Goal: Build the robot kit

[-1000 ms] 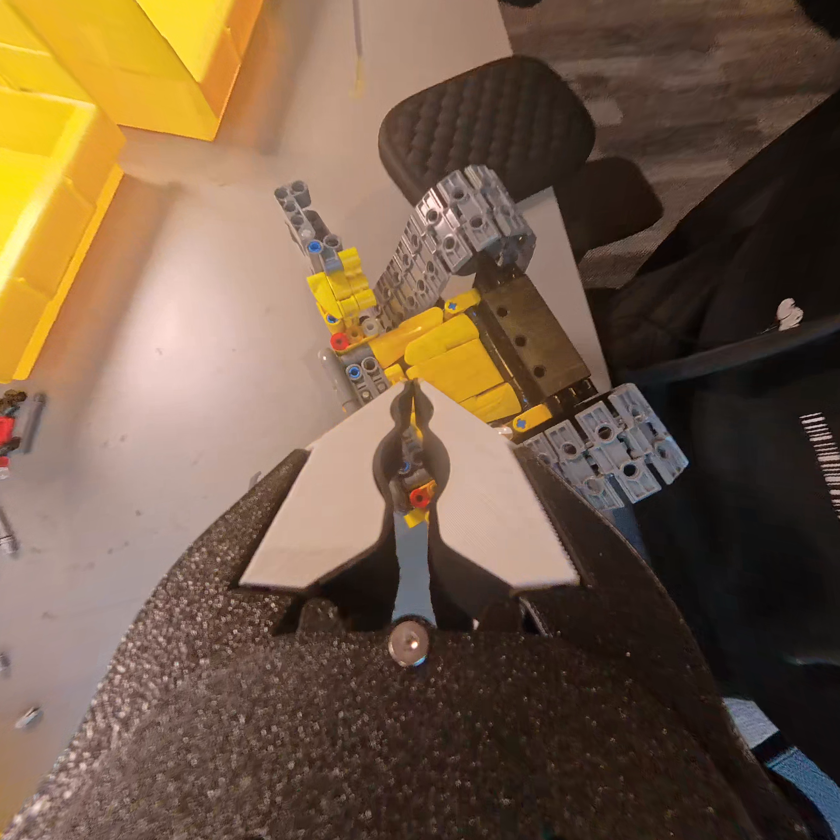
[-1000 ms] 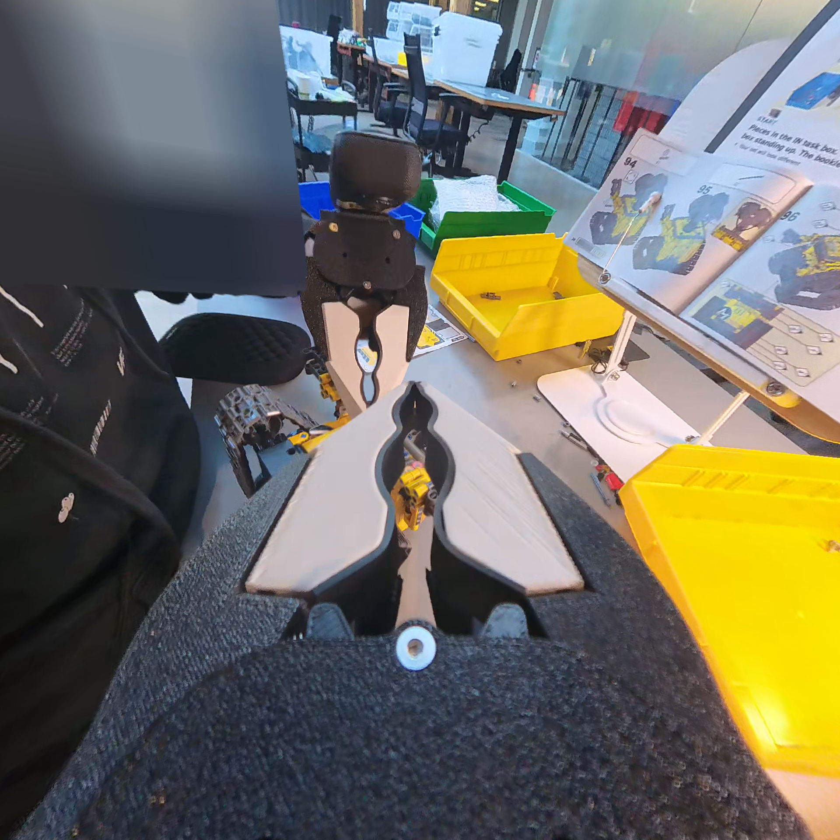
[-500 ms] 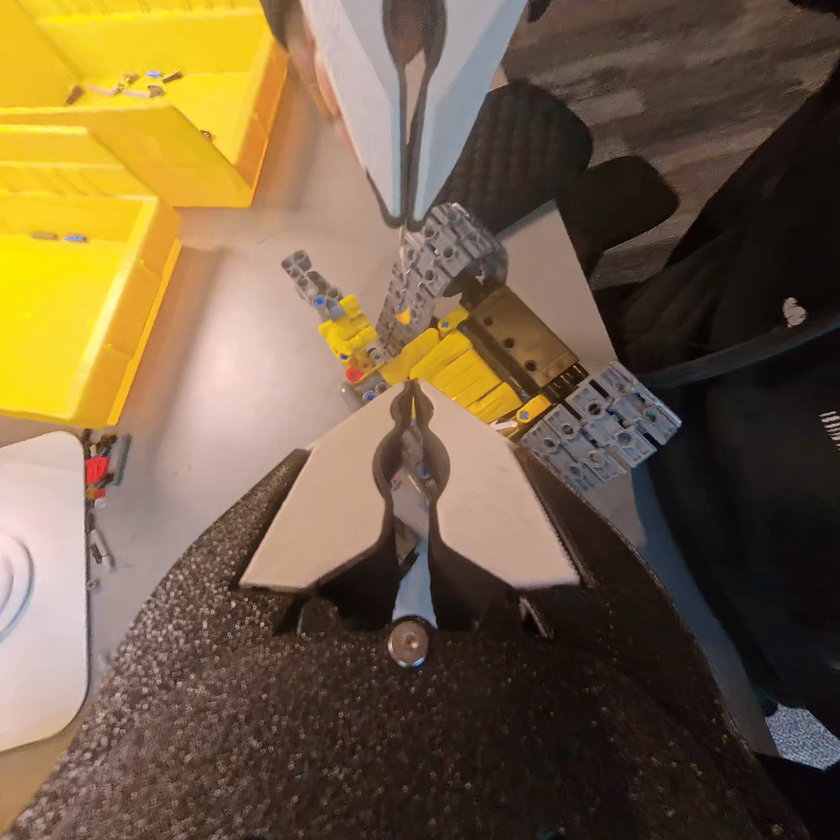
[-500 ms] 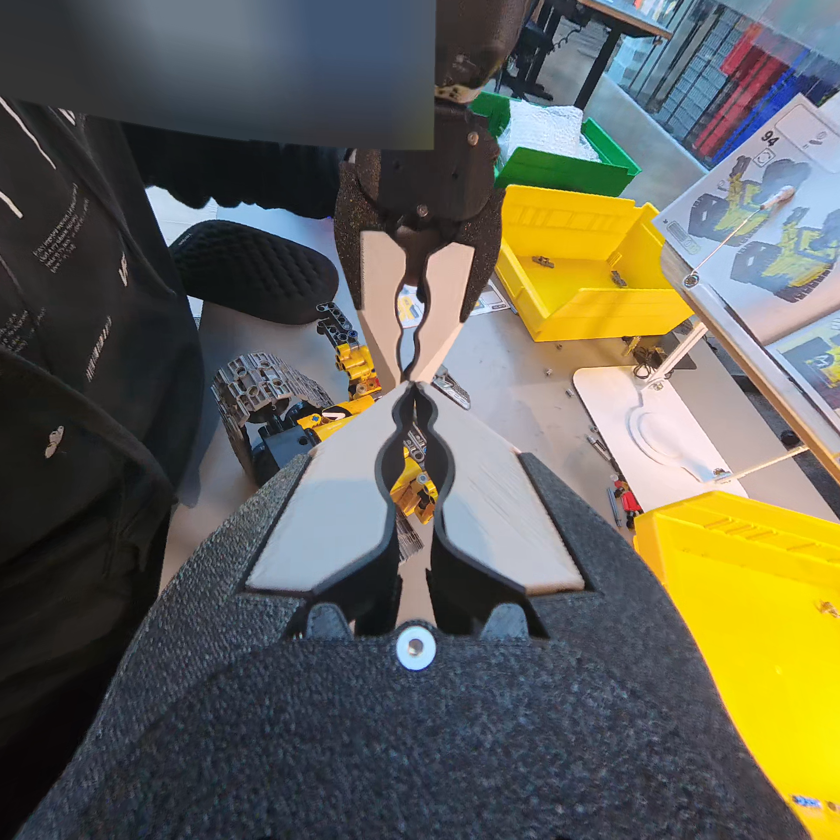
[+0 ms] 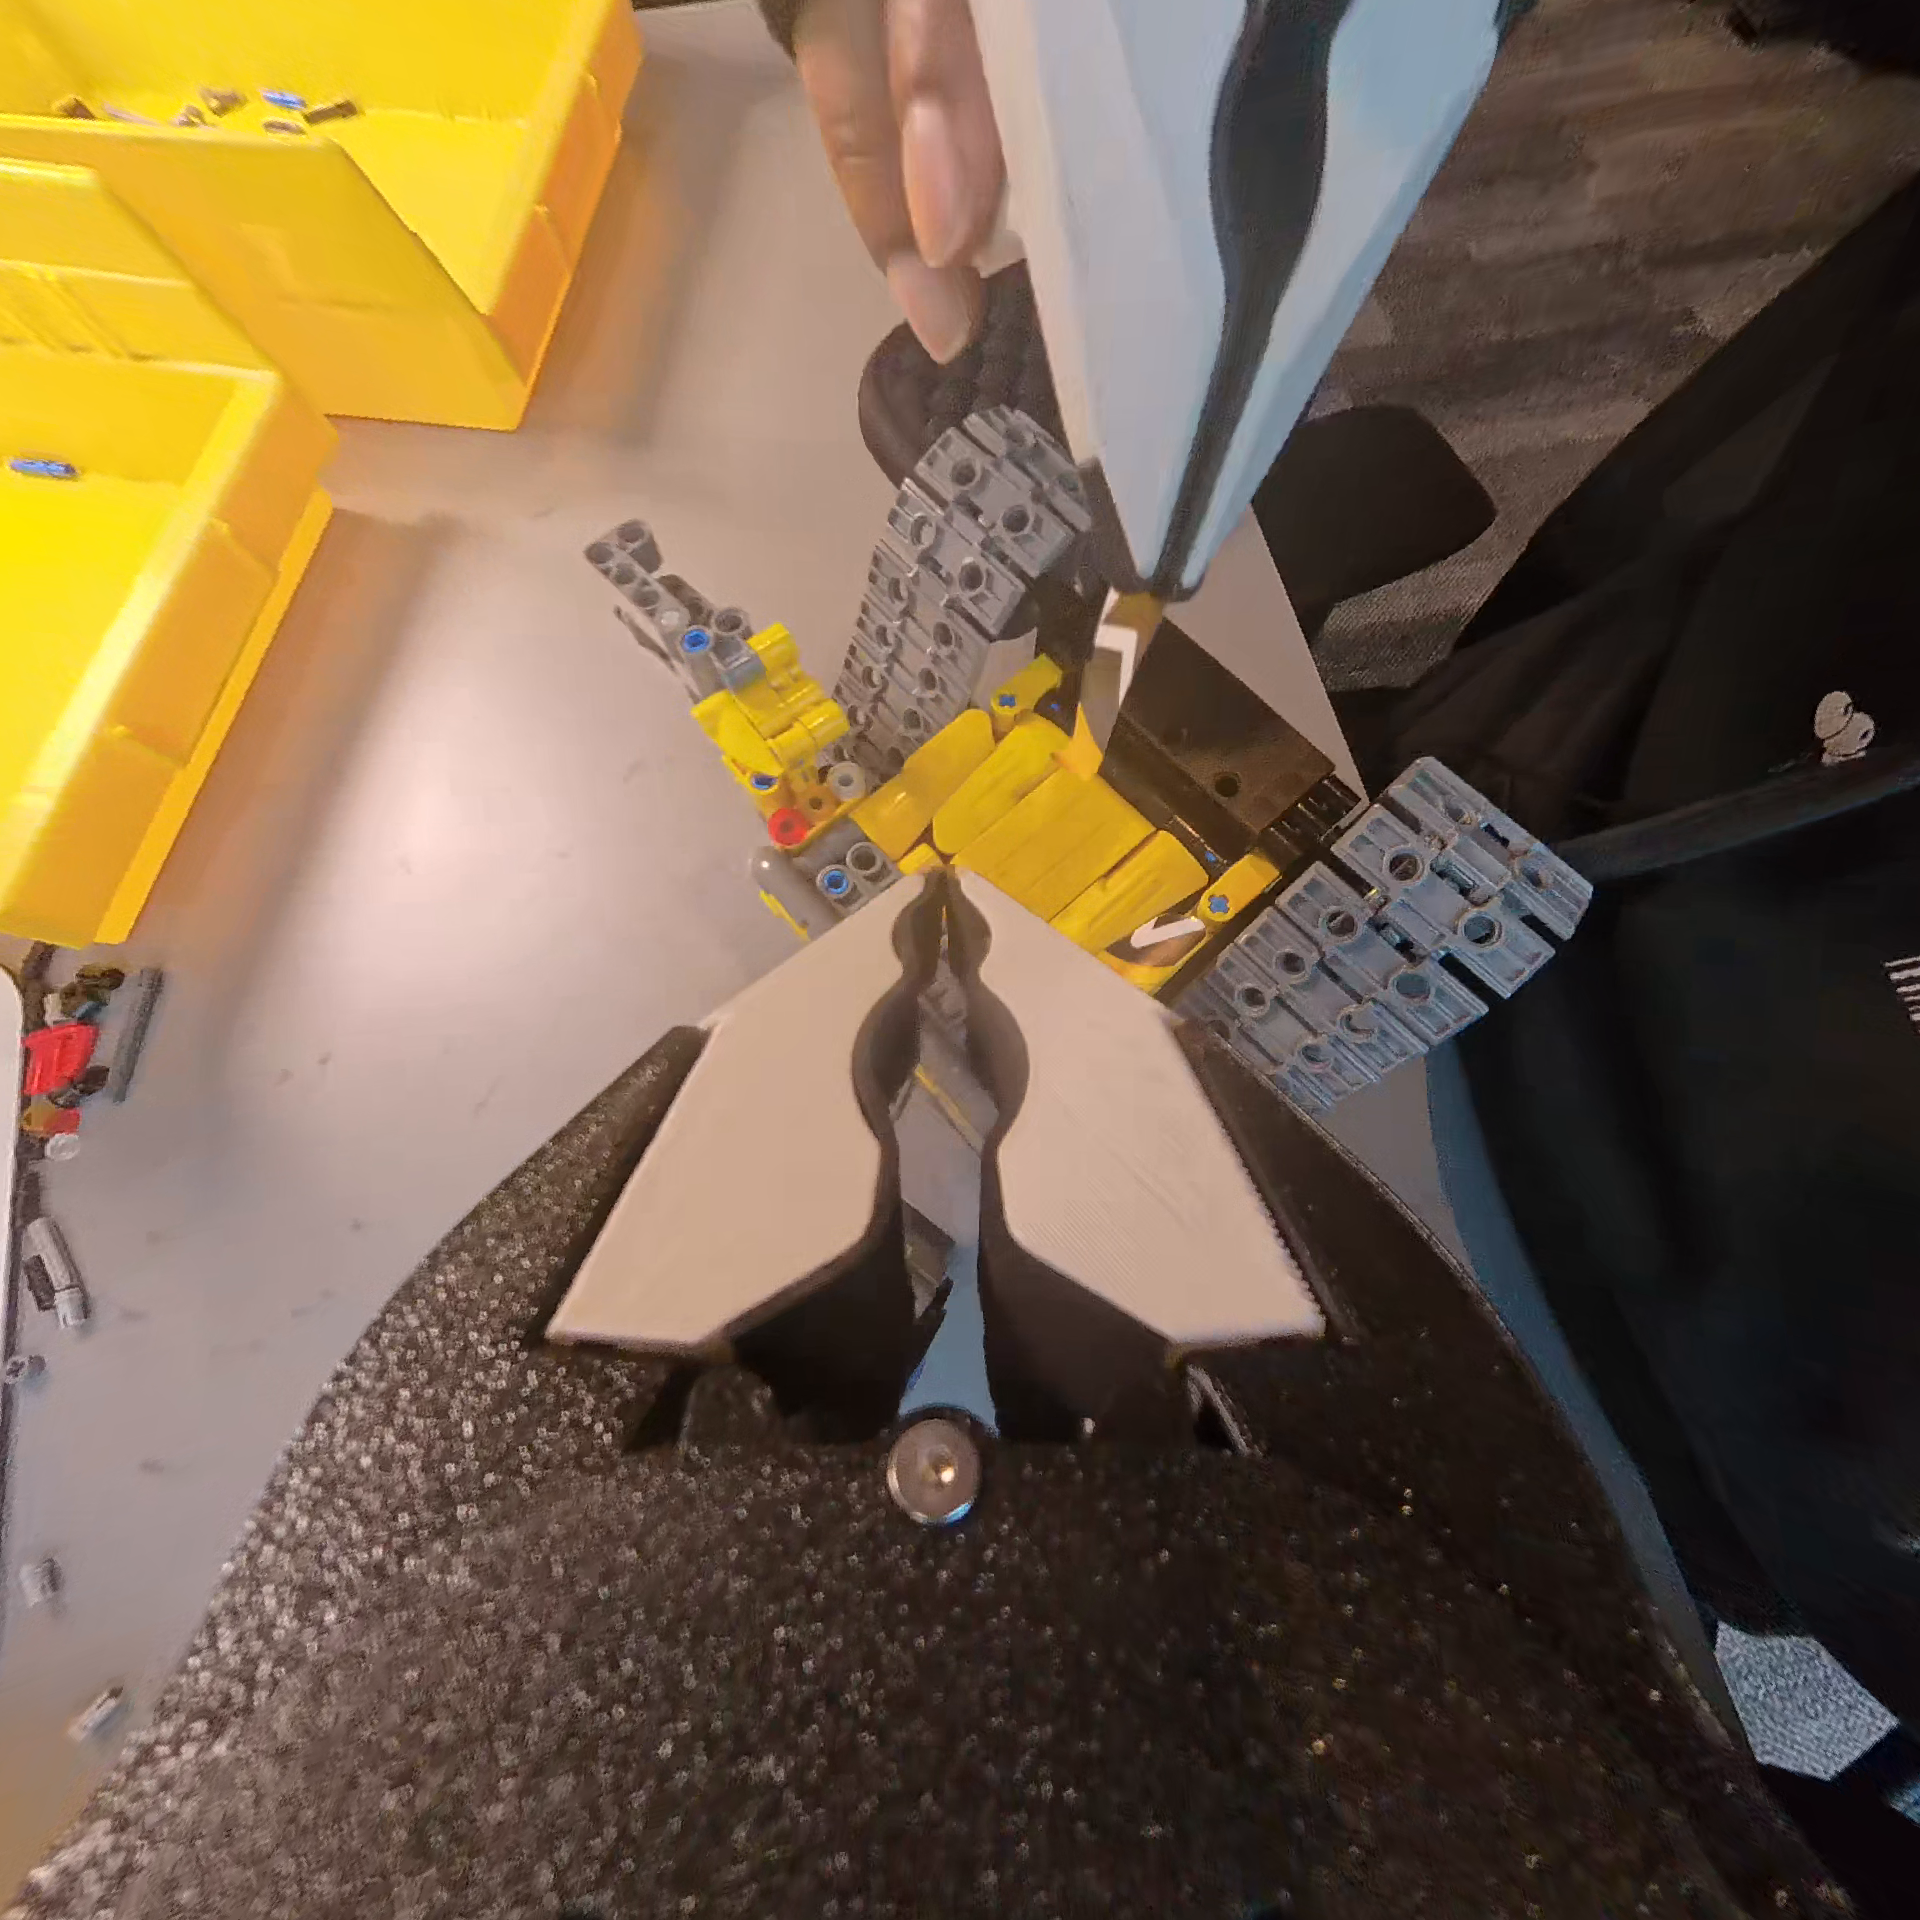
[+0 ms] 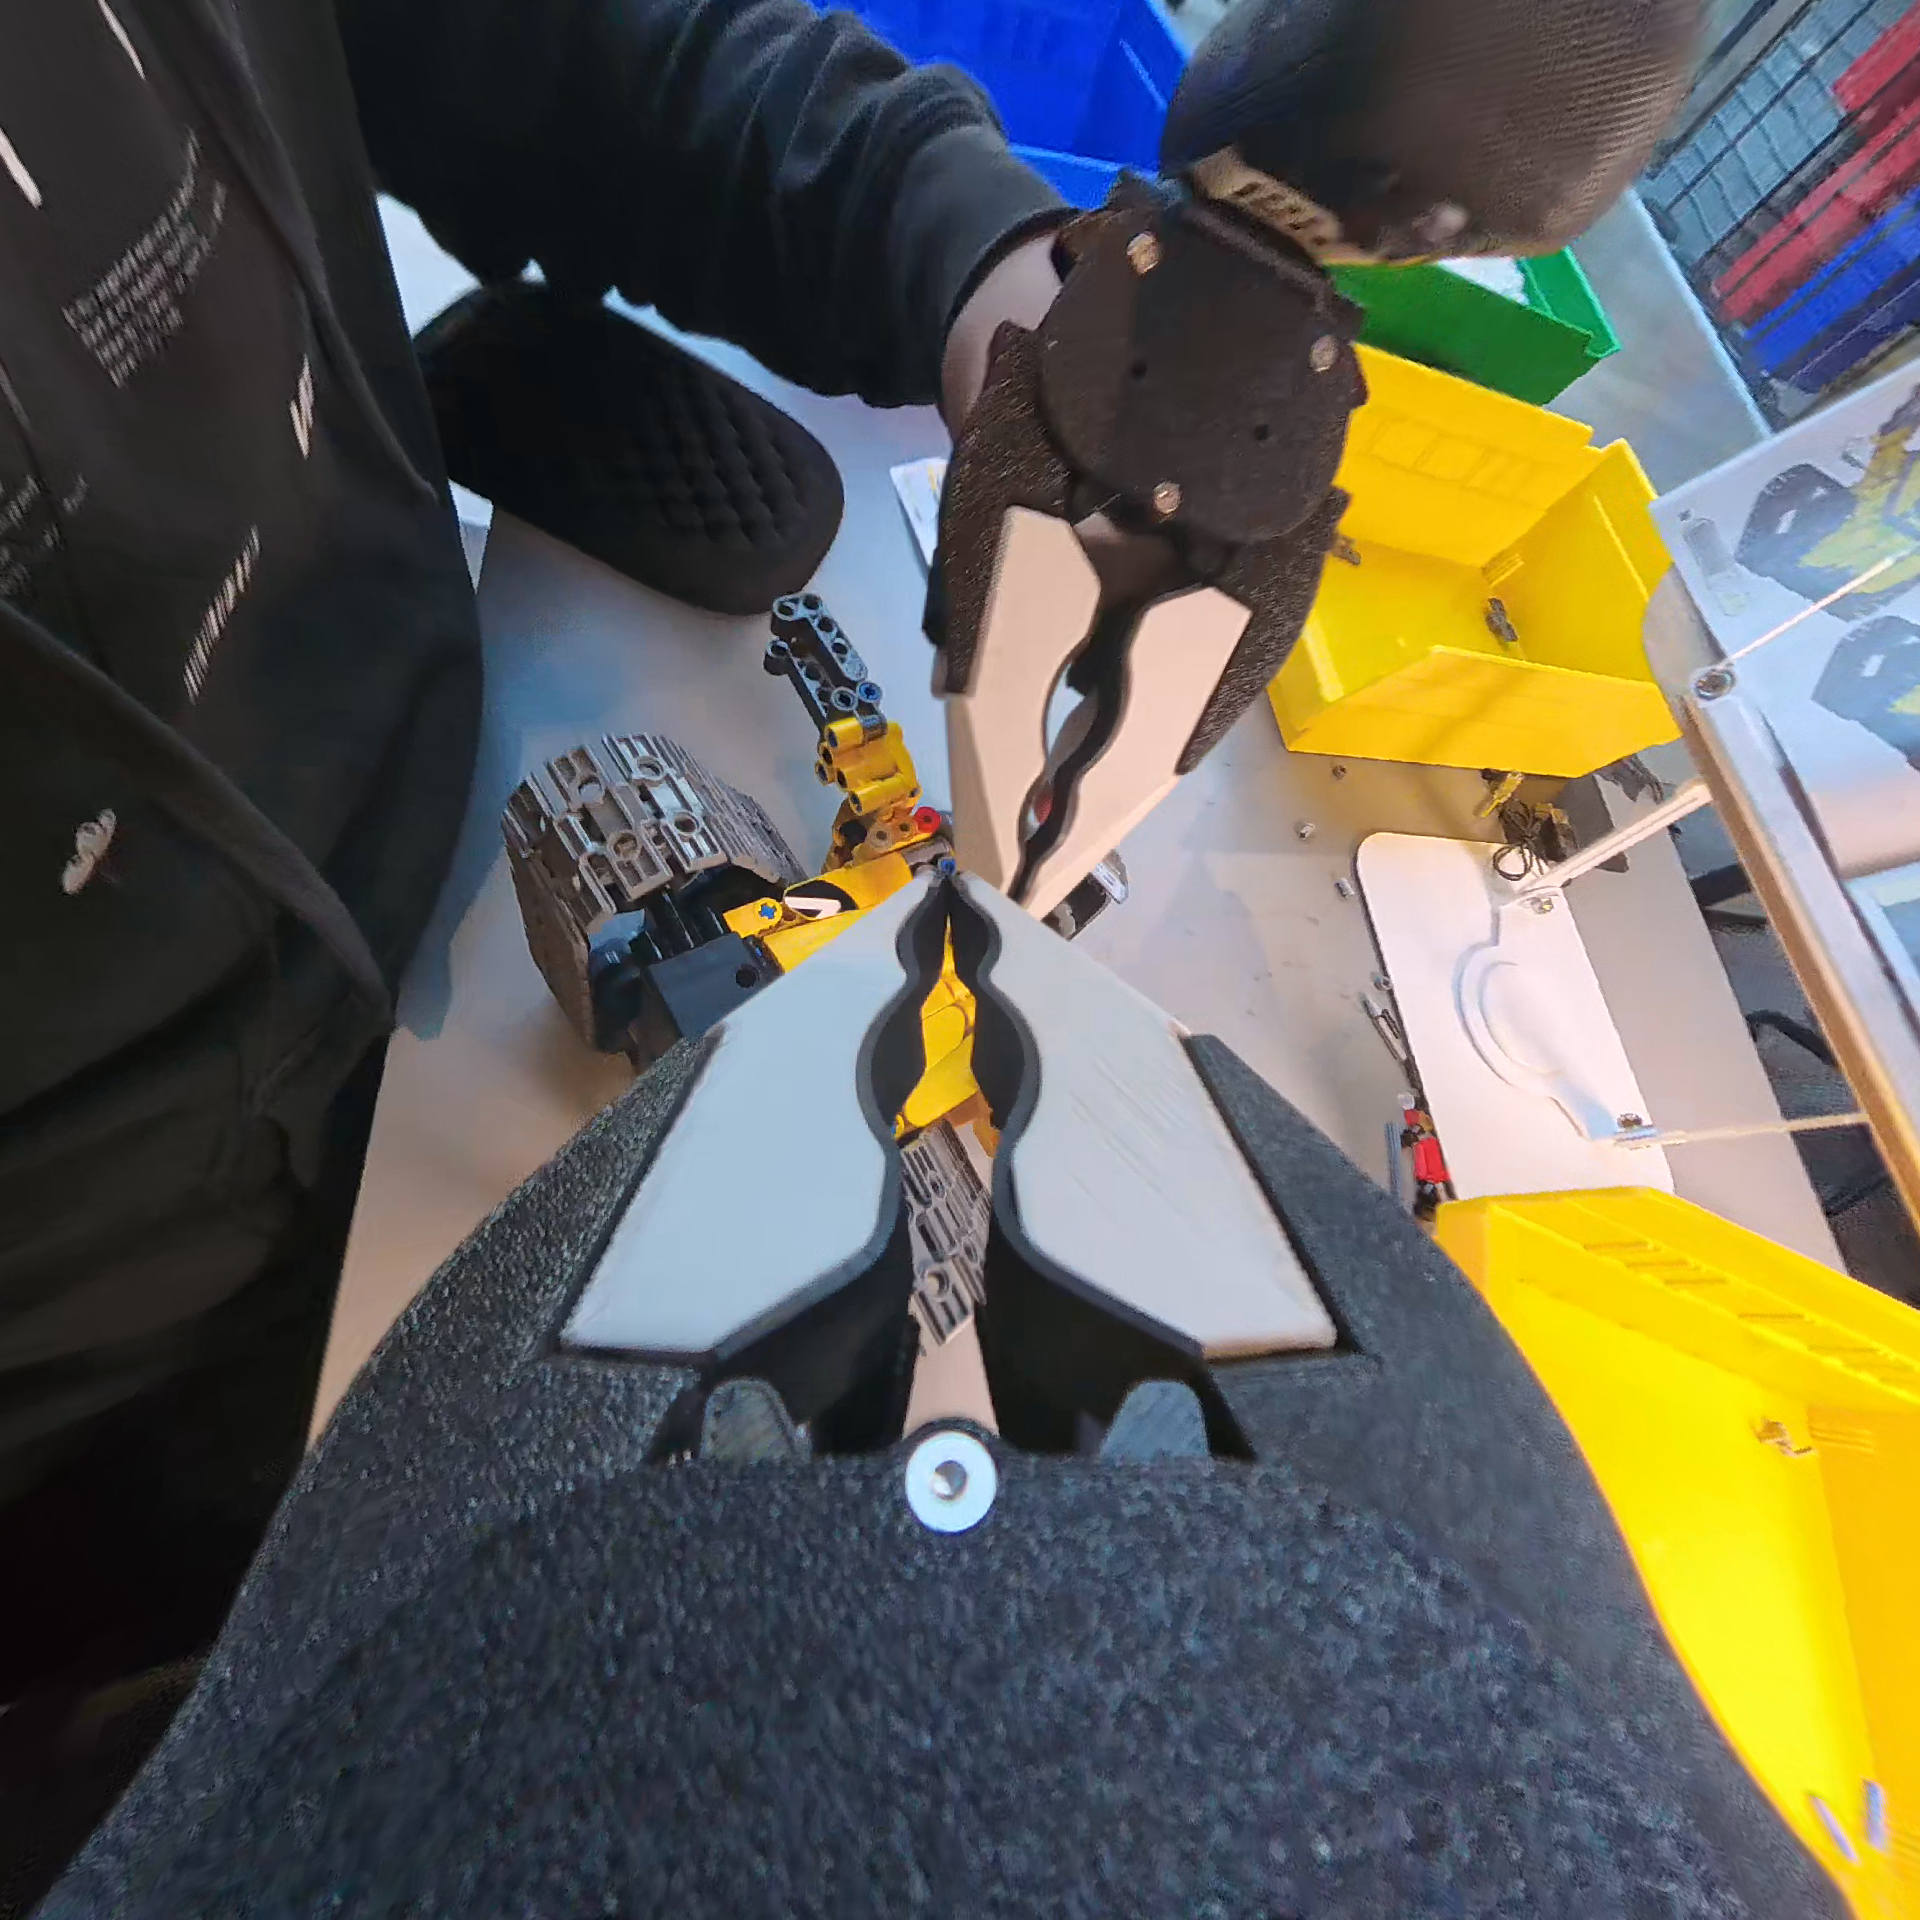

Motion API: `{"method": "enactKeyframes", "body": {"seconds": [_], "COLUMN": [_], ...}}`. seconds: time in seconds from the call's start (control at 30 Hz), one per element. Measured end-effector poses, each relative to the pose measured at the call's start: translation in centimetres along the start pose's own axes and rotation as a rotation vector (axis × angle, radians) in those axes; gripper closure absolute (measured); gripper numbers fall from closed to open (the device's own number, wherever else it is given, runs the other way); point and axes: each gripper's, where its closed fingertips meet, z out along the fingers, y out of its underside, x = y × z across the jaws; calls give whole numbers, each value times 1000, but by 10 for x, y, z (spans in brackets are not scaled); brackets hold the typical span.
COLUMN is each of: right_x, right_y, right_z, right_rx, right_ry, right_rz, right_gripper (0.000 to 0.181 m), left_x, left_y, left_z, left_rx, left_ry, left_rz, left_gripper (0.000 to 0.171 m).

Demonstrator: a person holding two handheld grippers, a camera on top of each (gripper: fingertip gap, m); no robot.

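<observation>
A yellow, grey and black brick-built tracked vehicle lies on the grey table; it also shows in the right wrist view. My left gripper is shut, its tips at the model's near end by a grey piece with blue pins. My right gripper is shut, its tips resting on the model's yellow top. In the left wrist view the right gripper comes down from above onto a yellow panel beside the grey track. The left gripper shows just right of the model.
Yellow bins stand at the left, at the far right and near right. A booklet on a stand has a white base. Loose small parts lie about. A person in black and a chair armrest are at the table edge. Tip to tip, the grippers are about 7 cm apart. My left tips are roughly 6 cm from the grey track.
My right gripper has swung down and in onto the model, and now fills the top of the left wrist view. My left gripper has drawn back a little from the model.
</observation>
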Motion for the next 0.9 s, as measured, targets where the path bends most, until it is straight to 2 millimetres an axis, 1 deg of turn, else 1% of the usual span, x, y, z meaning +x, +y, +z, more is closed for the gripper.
{"method": "enactKeyframes", "body": {"seconds": [0.13,0.27,0.37,0.47,0.57,0.7,0.9], "right_x": [-6,-11,-15,-18,-21,-22,-18], "right_y": [8,13,15,11,12,15,15], "right_z": [16,30,37,38,38,39,40], "right_rx": [-65,-134,-155,-136,-142,-154,-146], "right_ry": [-13,15,51,82,102,119,131], "right_rz": [-101,-284,-398,-465,-522,-584,-616], "right_gripper": [181,181,181,181,181,181,181], "left_x": [2,4,3,1,-1,-1,7], "left_y": [1,4,5,6,7,8,4], "left_z": [0,5,5,-1,-7,-9,-10], "left_rx": [59,86,110,144,179,193,219], "left_ry": [19,32,32,25,36,54,117], "left_rz": [-10,-11,-21,-36,-71,-87,-108], "left_gripper": [171,171,171,171,171,171,169]}}
